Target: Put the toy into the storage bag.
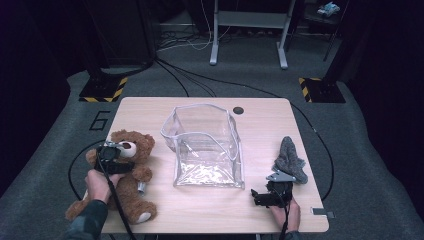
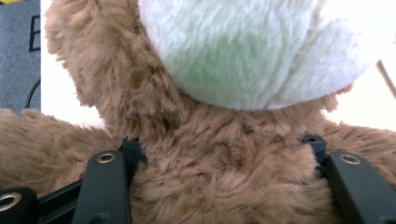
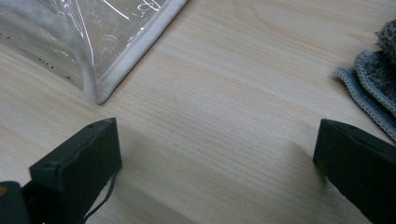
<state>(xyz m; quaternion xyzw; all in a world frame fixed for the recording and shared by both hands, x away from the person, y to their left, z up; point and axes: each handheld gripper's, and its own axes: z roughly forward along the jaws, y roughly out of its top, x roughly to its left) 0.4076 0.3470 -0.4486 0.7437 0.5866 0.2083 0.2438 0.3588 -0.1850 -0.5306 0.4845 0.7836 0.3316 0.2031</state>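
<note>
A brown teddy bear [image 1: 142,142] lies on its back at the table's left edge, one leg hanging over the front. My left gripper [image 1: 111,152] sits on its neck below the pale muzzle. In the left gripper view both black jaws press into the fur of the bear [image 2: 224,177] from either side, so my left gripper [image 2: 224,149] is shut on it. A clear plastic bag [image 1: 207,150] with white trim stands open mid-table. At the front right my right gripper [image 1: 262,196] rests open over bare wood [image 3: 215,144], between the bag's corner [image 3: 93,32] and a grey cloth [image 1: 290,157] [image 3: 378,79].
The wooden table [image 1: 260,125] has a dark round hole [image 1: 238,110] near its far edge. A small metal piece [image 1: 141,188] lies beside the bear. Cables cross the grey floor behind, near two yellow-and-black striped bases [image 1: 102,90] and a white stand [image 1: 248,20].
</note>
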